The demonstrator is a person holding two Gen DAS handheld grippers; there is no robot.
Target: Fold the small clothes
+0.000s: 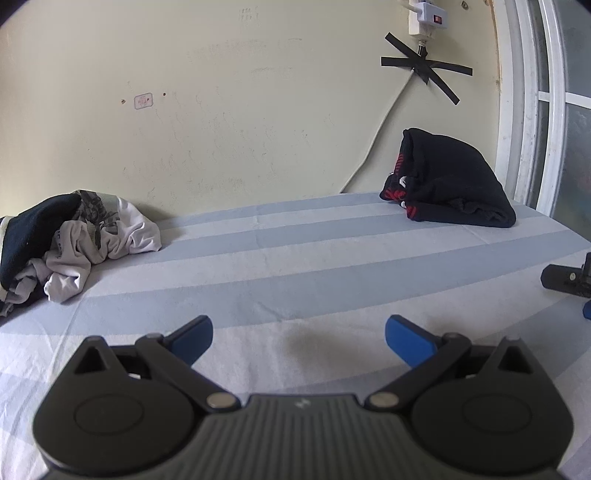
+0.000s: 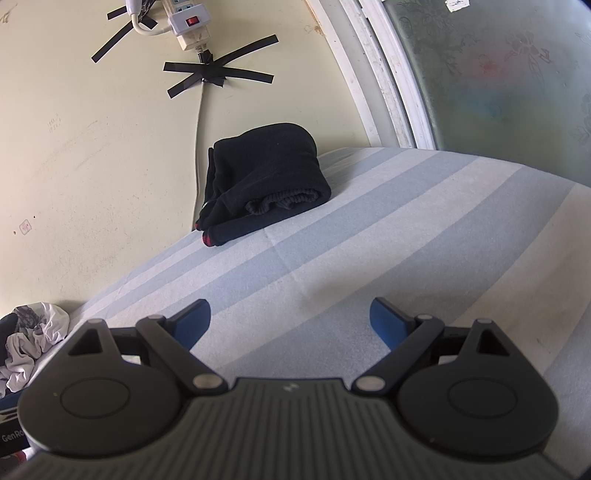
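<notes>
A heap of crumpled small clothes [image 1: 70, 243], white, grey-patterned and dark navy, lies at the left of the striped bed sheet [image 1: 295, 266] against the wall. The same heap [image 2: 33, 336] shows at the left edge of the right wrist view. A folded black garment with red marks [image 1: 450, 181] rests at the back right by the wall, and it appears again [image 2: 262, 177] in the right wrist view. My left gripper [image 1: 298, 338] hovers open over bare sheet, holding nothing. My right gripper [image 2: 290, 321] is open too, empty, well short of the black garment. Part of the right gripper [image 1: 569, 280] shows at the right edge of the left wrist view.
A cream wall [image 1: 240, 110] bounds the bed at the back. A power strip [image 2: 186, 24] and its cable, held by black tape [image 2: 214, 75], hang on the wall above the black garment. A white-framed frosted window [image 2: 498, 74] stands at the right.
</notes>
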